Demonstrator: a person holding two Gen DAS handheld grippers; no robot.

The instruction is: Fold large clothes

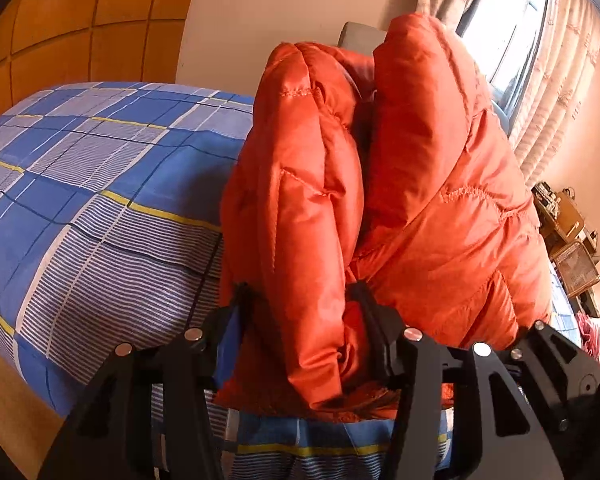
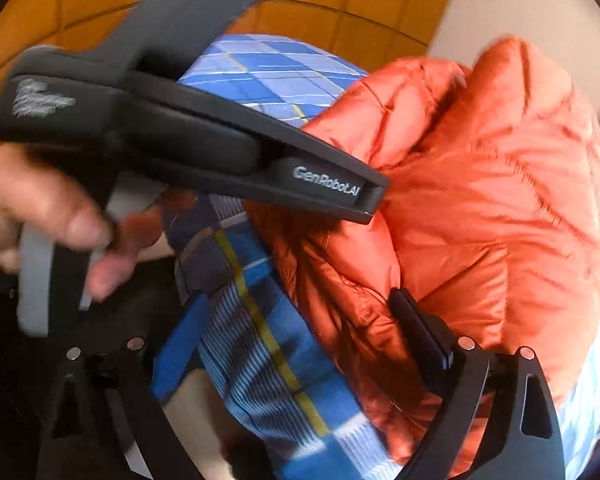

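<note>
Jacket: orange puffer jacket (image 1: pixel 400 184) is lying bunched on the blue plaid bedsheet (image 1: pixel 100 184).
Left gripper (image 1: pixel 300 300): is grasping a jacket fold at 6 o'clock.
Right gripper (image 2: pixel 284 320): is standing released, spread wide, jacket edge between its fingers, at 5 o'clock.

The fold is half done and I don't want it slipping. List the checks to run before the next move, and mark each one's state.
1. Left tool gripping the orange jacket: ok, a puffy fold is squeezed between its fingers.
2. Right tool free for a new grip: ok, jaws wide, pads pressing nothing.
3. Jacket resting on the plaid bed sheet: ok for the part in view.
4. Sleeves tucked inside the bundle: cannot tell, the folds hide them.
5. Room between the two tools: cannot tell; the left tool's body crosses close in front in the right wrist view.
</note>
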